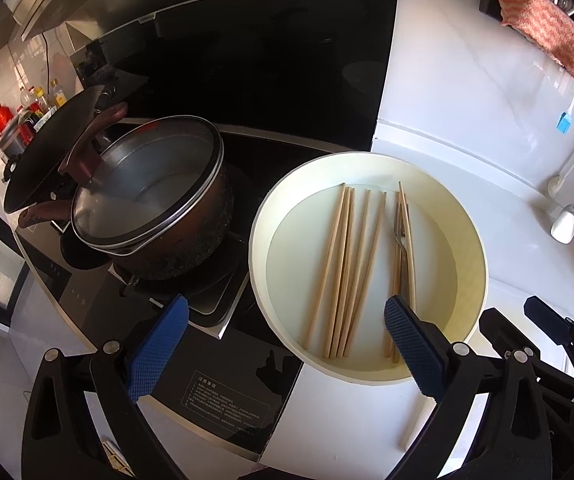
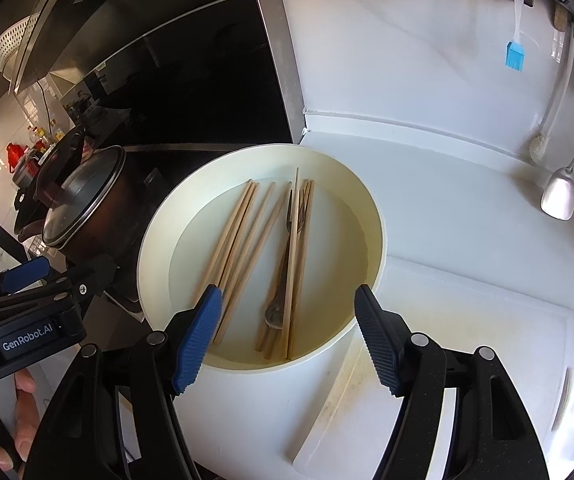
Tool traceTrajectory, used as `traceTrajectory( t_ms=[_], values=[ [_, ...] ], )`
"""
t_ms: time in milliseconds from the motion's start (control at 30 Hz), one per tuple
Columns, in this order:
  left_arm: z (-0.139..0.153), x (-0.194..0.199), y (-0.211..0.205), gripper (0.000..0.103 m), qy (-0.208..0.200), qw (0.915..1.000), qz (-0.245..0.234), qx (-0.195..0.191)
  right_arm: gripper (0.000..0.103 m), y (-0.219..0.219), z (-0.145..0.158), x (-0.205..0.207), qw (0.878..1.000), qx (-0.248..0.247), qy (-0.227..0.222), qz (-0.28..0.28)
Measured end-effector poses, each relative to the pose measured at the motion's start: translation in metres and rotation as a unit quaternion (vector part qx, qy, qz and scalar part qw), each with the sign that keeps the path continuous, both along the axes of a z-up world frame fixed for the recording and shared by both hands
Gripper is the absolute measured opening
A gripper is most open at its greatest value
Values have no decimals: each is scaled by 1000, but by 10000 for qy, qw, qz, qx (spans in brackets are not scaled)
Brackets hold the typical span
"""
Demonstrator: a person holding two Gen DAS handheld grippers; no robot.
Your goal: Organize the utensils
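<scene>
A cream round basin (image 1: pixel 475 240) (image 2: pixel 159 248) stands on the white counter beside the stove. In it lie several wooden chopsticks (image 1: pixel 337 264) (image 2: pixel 243 236) and a metal fork (image 1: pixel 401 236) (image 2: pixel 285 280) among the right-hand ones. My left gripper (image 1: pixel 287 320) is open and empty, hovering over the basin's near left edge. My right gripper (image 2: pixel 289 308) is open and empty above the basin's near rim, with the fork's handle end between its blue fingers. The right gripper also shows in the left wrist view (image 1: pixel 547 320), and the left one in the right wrist view (image 2: pixel 27 276).
A brown pot with a glass lid (image 1: pixel 155 200) (image 2: pixel 83 208) sits on the black stove, a dark wok (image 1: pixel 51 148) behind it. A white cutting board (image 2: pixel 467 360) lies right of the basin. A blue brush (image 2: pixel 515 56), ladles (image 2: pixel 559 196) and a cloth (image 1: pixel 539 20) hang on the wall.
</scene>
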State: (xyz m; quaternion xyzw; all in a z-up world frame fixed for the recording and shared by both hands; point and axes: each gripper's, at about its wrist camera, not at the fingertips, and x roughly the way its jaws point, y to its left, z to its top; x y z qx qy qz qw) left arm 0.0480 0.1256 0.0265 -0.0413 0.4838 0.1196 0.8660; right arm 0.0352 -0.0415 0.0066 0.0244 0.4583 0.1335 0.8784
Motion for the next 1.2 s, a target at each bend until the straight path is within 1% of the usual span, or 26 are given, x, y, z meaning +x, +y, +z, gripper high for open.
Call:
traceTrajectory(
  t_ms=[200, 300, 400, 1200],
  values=[
    [0, -4, -1, 97, 57, 10000, 65, 23, 66, 0, 0, -4, 10000, 7, 33, 41],
    [1, -5, -2, 97, 108, 9998, 50, -127, 66, 1, 1, -6, 10000, 12, 25, 42],
    [3, -7, -6, 97, 69, 10000, 21, -22, 66, 1, 1, -8, 10000, 18, 22, 55],
    [2, -11, -6, 97, 120, 9999, 83, -48, 66, 4, 7, -14, 9999, -15, -56, 108]
  ],
)
